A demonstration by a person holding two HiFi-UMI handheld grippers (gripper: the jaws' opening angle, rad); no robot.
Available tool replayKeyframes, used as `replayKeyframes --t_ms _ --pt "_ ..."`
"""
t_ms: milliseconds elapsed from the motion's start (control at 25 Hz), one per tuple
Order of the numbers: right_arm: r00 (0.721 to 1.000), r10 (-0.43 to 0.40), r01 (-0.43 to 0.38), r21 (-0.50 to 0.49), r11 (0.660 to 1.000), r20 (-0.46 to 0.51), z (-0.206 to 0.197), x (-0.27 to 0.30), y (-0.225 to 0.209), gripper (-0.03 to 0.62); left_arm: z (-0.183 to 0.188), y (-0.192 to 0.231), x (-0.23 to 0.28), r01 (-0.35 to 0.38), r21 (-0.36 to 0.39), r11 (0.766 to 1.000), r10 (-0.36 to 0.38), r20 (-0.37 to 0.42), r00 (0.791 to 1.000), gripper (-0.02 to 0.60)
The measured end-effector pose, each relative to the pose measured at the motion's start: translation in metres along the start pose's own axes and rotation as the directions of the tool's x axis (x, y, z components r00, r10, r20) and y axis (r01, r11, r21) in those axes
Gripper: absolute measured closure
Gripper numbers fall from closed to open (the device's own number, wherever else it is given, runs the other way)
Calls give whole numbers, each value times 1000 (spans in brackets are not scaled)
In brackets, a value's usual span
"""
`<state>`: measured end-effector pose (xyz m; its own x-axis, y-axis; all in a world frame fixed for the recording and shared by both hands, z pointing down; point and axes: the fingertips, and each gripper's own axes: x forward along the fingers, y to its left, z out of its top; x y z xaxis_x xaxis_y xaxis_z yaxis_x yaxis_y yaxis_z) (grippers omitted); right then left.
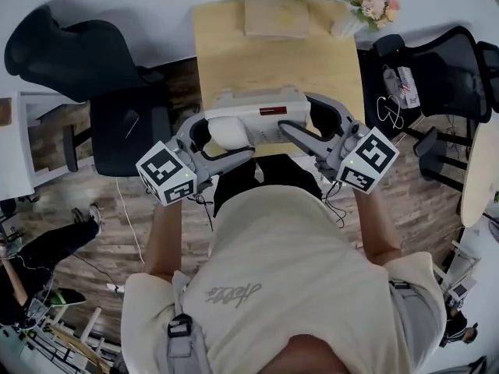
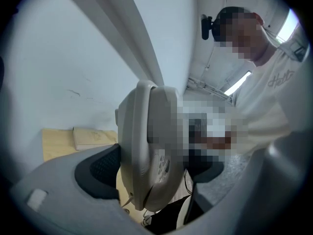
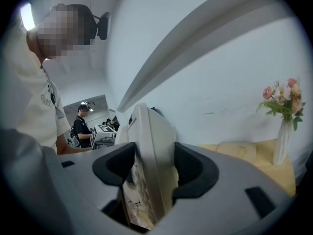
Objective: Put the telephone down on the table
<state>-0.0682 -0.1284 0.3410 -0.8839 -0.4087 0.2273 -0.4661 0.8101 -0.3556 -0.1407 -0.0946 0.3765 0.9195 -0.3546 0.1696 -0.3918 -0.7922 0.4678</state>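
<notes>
The person stands at the near end of the wooden table point(image 1: 234, 45) with a gripper in each hand. Both grippers are clamped on the cream telephone point(image 1: 261, 104), one at each end.

The left gripper point(image 1: 218, 140) has the end where the handset point(image 1: 230, 131) lies. Looking along its jaws, they stand fairly wide apart. The telephone's body fills the gap edge-on, and the dark pads point(image 2: 100, 168) sit against its two faces. The right gripper point(image 1: 312, 125) has the other end. Its jaws are about as far apart, and its ribbed pads point(image 3: 195, 169) press on either side of the casing, with the keypad face turned to one side. Neither gripper has anything else between its jaws.

The telephone hangs roughly level between the two grippers, just in front of the person's chest and over the near edge of the table. From above I cannot tell whether its underside touches the wood. A red strip point(image 1: 273, 111) shows on its upper face.

At the far end of the table lies a flat beige box point(image 1: 277, 15). A white vase point(image 1: 347, 23) of pink flowers point(image 1: 373, 0) stands at the far right corner. A black chair point(image 1: 117, 123) stands to the left of the table and another chair point(image 1: 440, 61) to the right.
</notes>
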Motion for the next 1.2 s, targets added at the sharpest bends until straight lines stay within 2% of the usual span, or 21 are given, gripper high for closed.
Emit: replayKeyframes --t_ms 240,480,800,1200 --pt "999 44 -43 77 996 -16 -26 7 -23 341 -21 16 10 -39 -62 997 35 -53 998 187" --pt "997 68 -62 151 987 -38 -53 18 -49 342 -40 40 24 -59 -88 994 49 -115 992 187" --pt "995 70 -51 222 974 -78 -80 25 -80 341 -62 64 42 -64 -158 985 41 -144 989 187" --pt "980 77 -20 294 956 -181 -122 51 -128 341 -100 113 65 -43 -259 965 -3 -176 984 187"
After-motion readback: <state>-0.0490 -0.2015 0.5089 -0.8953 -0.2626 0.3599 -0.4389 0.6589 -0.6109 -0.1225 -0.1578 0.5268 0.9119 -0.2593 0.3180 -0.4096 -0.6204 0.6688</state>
